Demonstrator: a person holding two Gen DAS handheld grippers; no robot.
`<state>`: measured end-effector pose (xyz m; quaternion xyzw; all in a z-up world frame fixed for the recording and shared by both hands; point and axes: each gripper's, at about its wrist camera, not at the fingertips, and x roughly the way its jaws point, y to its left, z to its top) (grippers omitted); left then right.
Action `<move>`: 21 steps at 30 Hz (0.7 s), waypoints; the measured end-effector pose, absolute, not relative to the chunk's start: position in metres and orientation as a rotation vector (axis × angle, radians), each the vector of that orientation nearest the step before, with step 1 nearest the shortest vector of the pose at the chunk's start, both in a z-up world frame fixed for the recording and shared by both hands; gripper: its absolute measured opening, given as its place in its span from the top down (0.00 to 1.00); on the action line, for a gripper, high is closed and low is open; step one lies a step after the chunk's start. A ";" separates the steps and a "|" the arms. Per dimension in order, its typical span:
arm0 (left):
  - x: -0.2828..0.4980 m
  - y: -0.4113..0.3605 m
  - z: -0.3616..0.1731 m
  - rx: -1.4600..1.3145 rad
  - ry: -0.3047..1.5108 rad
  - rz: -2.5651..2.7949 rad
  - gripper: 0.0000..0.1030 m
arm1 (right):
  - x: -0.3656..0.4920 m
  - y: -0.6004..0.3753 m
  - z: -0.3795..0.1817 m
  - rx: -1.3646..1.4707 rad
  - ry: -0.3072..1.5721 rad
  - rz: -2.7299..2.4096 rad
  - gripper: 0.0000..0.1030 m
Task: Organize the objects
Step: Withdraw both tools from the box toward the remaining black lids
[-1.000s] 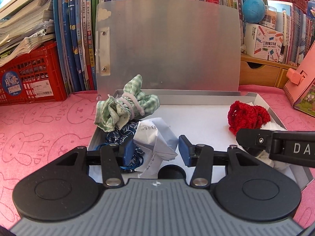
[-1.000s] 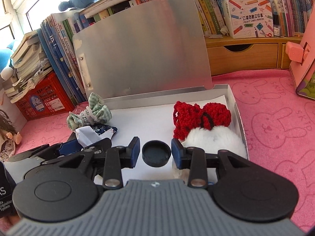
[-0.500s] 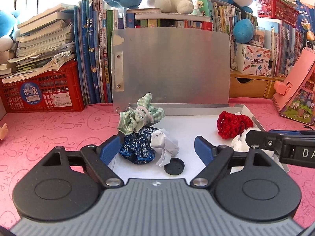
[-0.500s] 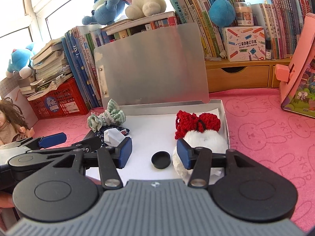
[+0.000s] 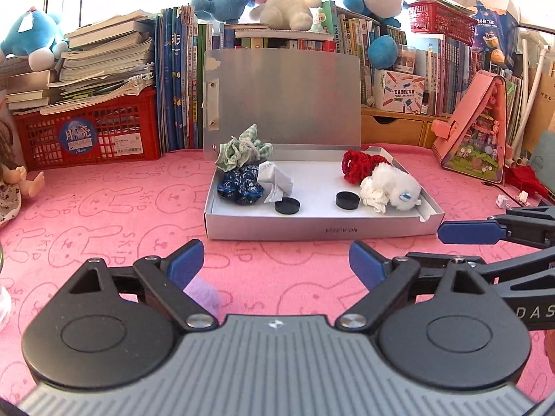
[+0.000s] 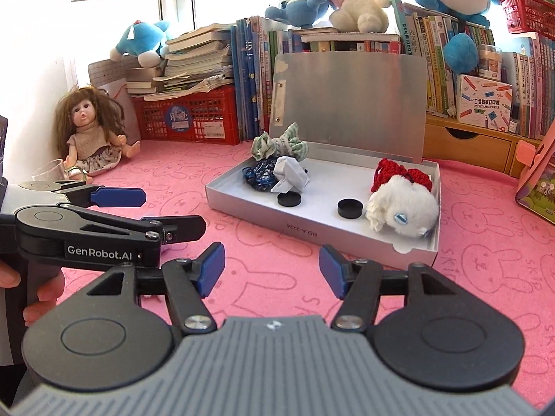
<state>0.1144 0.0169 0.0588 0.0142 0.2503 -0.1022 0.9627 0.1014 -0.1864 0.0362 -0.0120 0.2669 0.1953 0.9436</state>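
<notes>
A silver box (image 5: 312, 232) with its lid up stands on the pink cloth; it also shows in the right wrist view (image 6: 312, 230). Its left side holds a green checked scrunchie (image 5: 242, 147), a blue scrunchie (image 5: 239, 187), a folded paper (image 5: 275, 182) and a black cap (image 5: 287, 205). Its right side holds a red knitted piece (image 5: 360, 166), a white fluffy toy (image 5: 392, 189) and a second black cap (image 5: 347, 200). My left gripper (image 5: 275, 265) is open and empty, in front of the box. My right gripper (image 6: 272, 267) is open and empty, also short of the box.
A doll (image 6: 90, 131) and a clear cup (image 6: 48, 171) sit at the far left. A red crate (image 5: 86, 131), standing books (image 5: 177, 86) and plush toys (image 5: 284, 3) line the back. A pink toy house (image 5: 475, 131) stands right.
Both grippers have pulled back out of the box and opened wider. The left one let go of the paper and scrunchies; both black caps now lie in the box.
</notes>
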 end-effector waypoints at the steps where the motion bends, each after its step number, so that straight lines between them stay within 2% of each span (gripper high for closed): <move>1: 0.104 0.019 0.056 0.032 0.505 -0.205 0.09 | 0.096 -0.185 0.033 -0.028 0.553 0.409 0.28; 13: 0.013 0.041 0.029 0.067 0.516 -0.199 0.09 | 0.041 -0.155 -0.002 -0.210 0.592 0.529 0.28; 21: -0.005 0.050 0.025 0.082 0.516 -0.149 0.09 | 0.034 -0.136 -0.012 -0.239 0.604 0.568 0.28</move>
